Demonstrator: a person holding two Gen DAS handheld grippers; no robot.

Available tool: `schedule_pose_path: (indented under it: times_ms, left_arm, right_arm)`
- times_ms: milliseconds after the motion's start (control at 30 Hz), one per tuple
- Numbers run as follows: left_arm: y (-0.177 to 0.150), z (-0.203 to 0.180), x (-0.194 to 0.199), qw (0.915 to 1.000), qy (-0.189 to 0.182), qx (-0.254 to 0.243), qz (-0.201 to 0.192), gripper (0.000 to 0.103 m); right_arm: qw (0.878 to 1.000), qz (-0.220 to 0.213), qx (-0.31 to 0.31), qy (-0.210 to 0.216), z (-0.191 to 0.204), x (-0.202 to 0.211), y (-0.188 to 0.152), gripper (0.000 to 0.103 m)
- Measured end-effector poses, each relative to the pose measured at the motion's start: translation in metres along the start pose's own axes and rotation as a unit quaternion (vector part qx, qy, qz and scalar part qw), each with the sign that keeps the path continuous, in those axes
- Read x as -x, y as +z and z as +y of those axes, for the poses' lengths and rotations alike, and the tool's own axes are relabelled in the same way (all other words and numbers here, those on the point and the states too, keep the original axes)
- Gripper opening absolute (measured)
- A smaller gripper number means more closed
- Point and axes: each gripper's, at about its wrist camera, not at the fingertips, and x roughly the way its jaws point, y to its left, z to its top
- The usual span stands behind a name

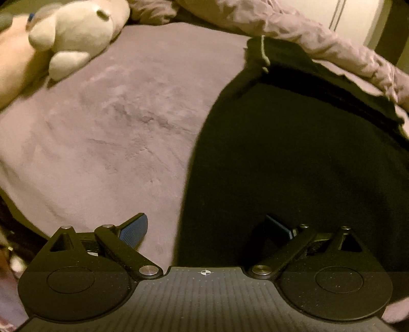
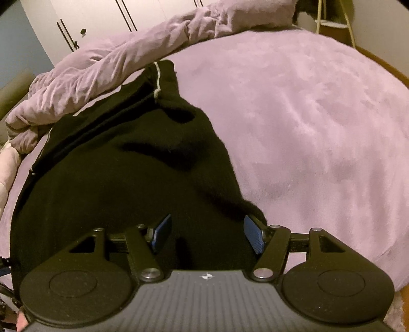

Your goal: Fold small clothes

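A black garment (image 1: 294, 158) with a pale drawstring (image 1: 263, 51) lies spread on the lilac bed cover (image 1: 115, 122). In the left wrist view my left gripper (image 1: 208, 227) stands wide open over the garment's left edge: its left pad sits above the cover, its right pad above the black cloth, nothing pinched. In the right wrist view the same garment (image 2: 122, 166) fills the lower left. My right gripper (image 2: 207, 235) is open over the garment's near right corner, with cloth below and between the pads (image 2: 253, 237) but not pressed.
A cream plush toy (image 1: 76, 33) lies at the far left of the bed. A rumpled lilac duvet (image 2: 115, 61) is bunched along the far edge behind the garment. White wardrobe doors (image 2: 84, 18) stand beyond. Bare cover (image 2: 306, 127) spreads to the right.
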Motion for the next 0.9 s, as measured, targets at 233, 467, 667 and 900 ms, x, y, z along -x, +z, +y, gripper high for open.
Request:
schedule_pose_path:
  times_ms: [233, 467, 667, 900]
  left_arm:
    - [0.009, 0.006, -0.017, 0.9996, -0.019, 0.022, 0.007, 0.100]
    - [0.009, 0.006, -0.016, 0.9992, -0.037, 0.003, 0.011, 0.097]
    - [0.014, -0.001, -0.015, 0.9997, -0.010, -0.007, 0.023, 0.083]
    - [0.023, -0.015, -0.014, 0.9991, 0.002, -0.022, 0.036, 0.055]
  right_arm:
    - [1.000, -0.010, -0.012, -0.006, -0.010, 0.006, 0.005, 0.064]
    - [1.000, 0.016, -0.024, 0.003, -0.021, -0.018, 0.013, 0.066]
    - [0.999, 0.036, 0.015, -0.004, -0.011, -0.036, 0.011, 0.068]
    - [0.999, 0.041, 0.025, 0.003, -0.021, -0.028, 0.012, 0.016]
